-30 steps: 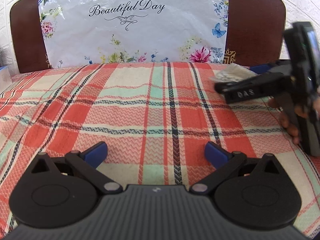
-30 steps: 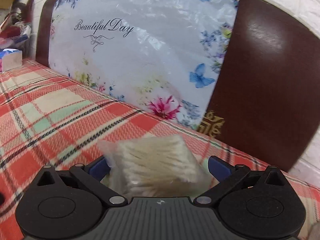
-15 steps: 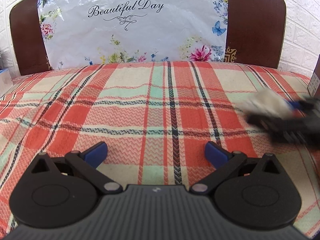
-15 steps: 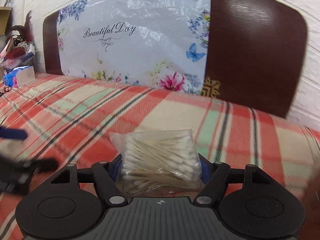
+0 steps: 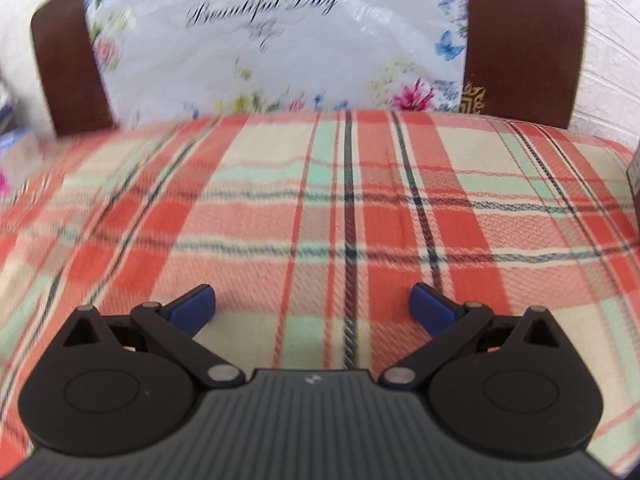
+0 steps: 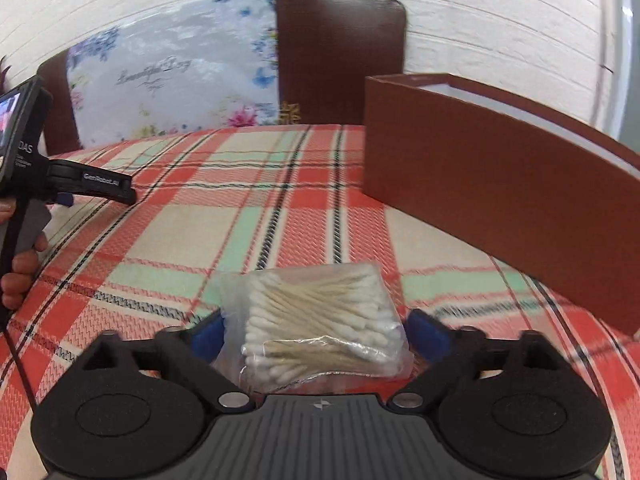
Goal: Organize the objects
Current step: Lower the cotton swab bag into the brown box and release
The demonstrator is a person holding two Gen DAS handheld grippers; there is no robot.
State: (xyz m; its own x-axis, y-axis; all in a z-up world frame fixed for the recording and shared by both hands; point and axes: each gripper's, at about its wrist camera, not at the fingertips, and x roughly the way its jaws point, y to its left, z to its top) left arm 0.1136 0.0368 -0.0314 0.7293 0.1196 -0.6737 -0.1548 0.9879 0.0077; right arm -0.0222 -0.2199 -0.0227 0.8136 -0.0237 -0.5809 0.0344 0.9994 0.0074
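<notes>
My right gripper [image 6: 316, 330] is shut on a clear bag of cotton swabs [image 6: 320, 324] and holds it above the plaid bedspread [image 6: 248, 216]. An open brown box [image 6: 496, 184] with a white inside stands to the front right of it, close by. My left gripper [image 5: 312, 304] is open and empty, low over the bedspread [image 5: 320, 208]. It also shows at the left edge of the right wrist view [image 6: 96, 190], held in a hand.
A dark wooden headboard [image 5: 524, 44] with a floral "Beautiful Day" plastic cover [image 5: 272, 40] stands at the far end of the bed. A white brick wall [image 6: 480, 20] rises behind it. Blurred items lie at the far left [image 5: 12, 148].
My right gripper has swung right with the bag of swabs, and the brown box has come into its view. My left gripper has shifted, and the right gripper has left its view.
</notes>
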